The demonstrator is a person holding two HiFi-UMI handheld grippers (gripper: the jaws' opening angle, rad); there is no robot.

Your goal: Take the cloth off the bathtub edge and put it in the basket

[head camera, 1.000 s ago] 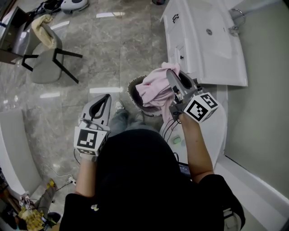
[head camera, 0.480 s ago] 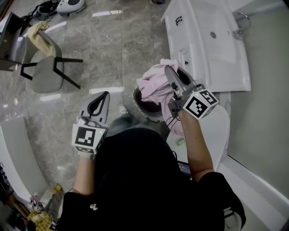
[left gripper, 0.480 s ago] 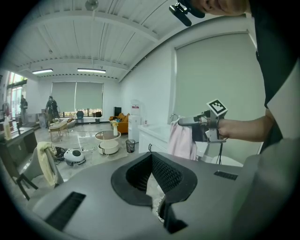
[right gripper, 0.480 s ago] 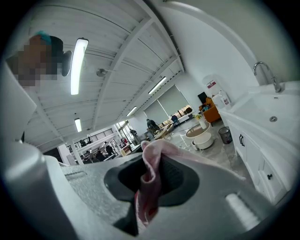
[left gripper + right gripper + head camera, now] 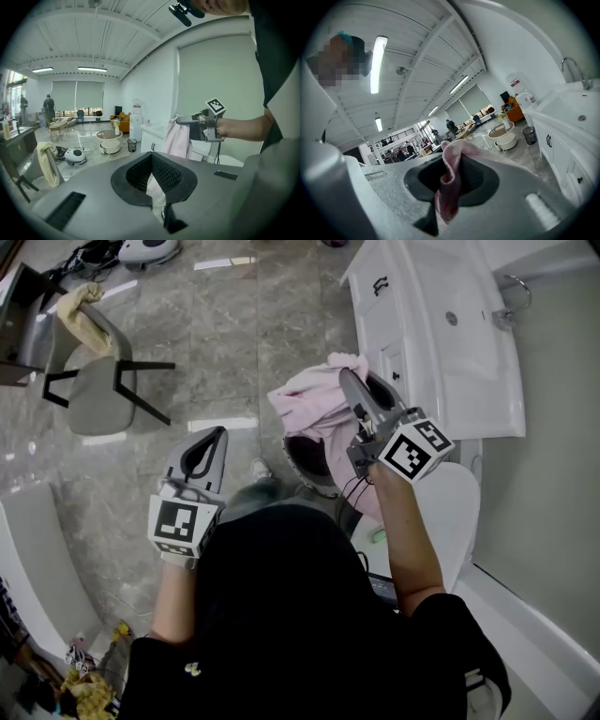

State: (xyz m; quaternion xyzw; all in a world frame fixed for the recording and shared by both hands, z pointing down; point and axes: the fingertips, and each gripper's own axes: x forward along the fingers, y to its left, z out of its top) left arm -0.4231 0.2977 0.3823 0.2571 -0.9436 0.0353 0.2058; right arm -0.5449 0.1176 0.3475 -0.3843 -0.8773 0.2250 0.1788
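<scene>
Bright, even light from ceiling tubes (image 5: 377,63); glare streaks on floor (image 5: 234,343); gripper views fisheye w/ dark corners.

The head camera looks steeply down from above the person onto the left claw (image 5: 217,435), the right claw (image 5: 346,378), the floor (image 5: 234,343) and the white sink cabinet (image 5: 441,343). Each claw camera sits close behind its own jaws and faces roughly level. The left one looks across at the right claw (image 5: 184,120), while the right one looks past the pink cloth (image 5: 447,187); both share the cabinet and the open hall.

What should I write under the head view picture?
Right gripper holds the pink cloth over the basket.
</scene>
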